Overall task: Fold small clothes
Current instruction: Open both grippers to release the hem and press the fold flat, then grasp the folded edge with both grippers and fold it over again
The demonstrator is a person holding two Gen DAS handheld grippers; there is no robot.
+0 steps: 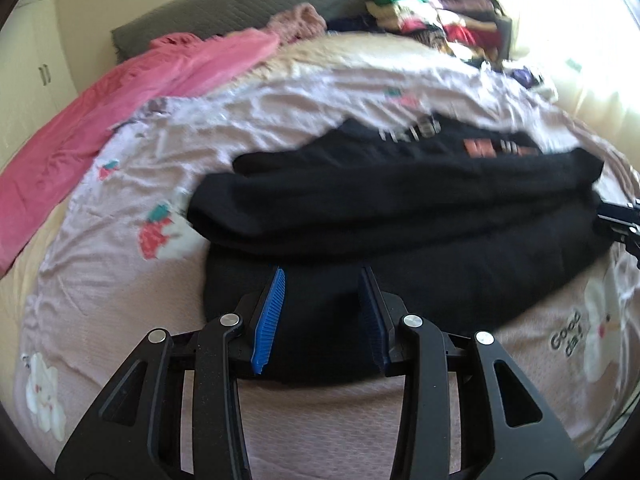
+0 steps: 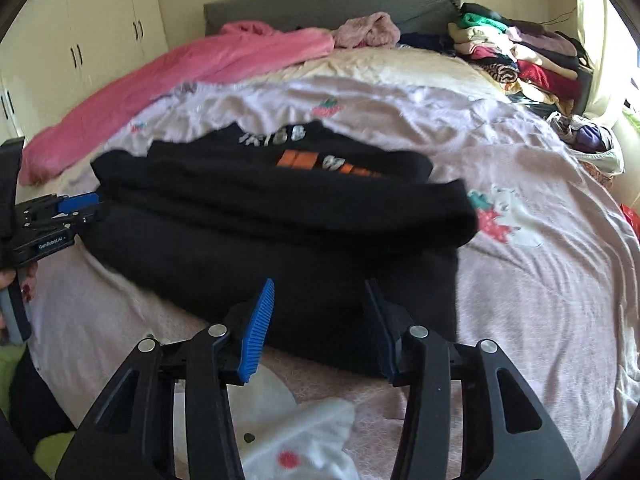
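A black printed garment point(image 2: 280, 216) lies partly folded across the middle of a bed covered by a pale pink strawberry-print sheet point(image 2: 520, 300), its upper edge already doubled over itself toward the near hem. The step in hand appears to be the next fold: to do it well, each claw should take the near hem at a matching point on its own side, pinch through a single layer, and carry the cloth evenly so the edges meet square and no crease drags sideways (uneven lifts would likely skew the stack).

The left claw point(image 1: 322, 316) hangs over the garment's near left part, its blue pads point(image 1: 270, 320) partly apart with only dark cloth behind them; nothing is pinched. The right claw point(image 2: 320, 324) stands a little wider over the near right part, also empty, its pads clear of the fabric as far as the blur allows.

A pink blanket point(image 2: 180, 80) lies along the bed's far left, and a heap of mixed clothes point(image 2: 520, 56) waits at the far right by the grey headboard point(image 2: 320, 4).
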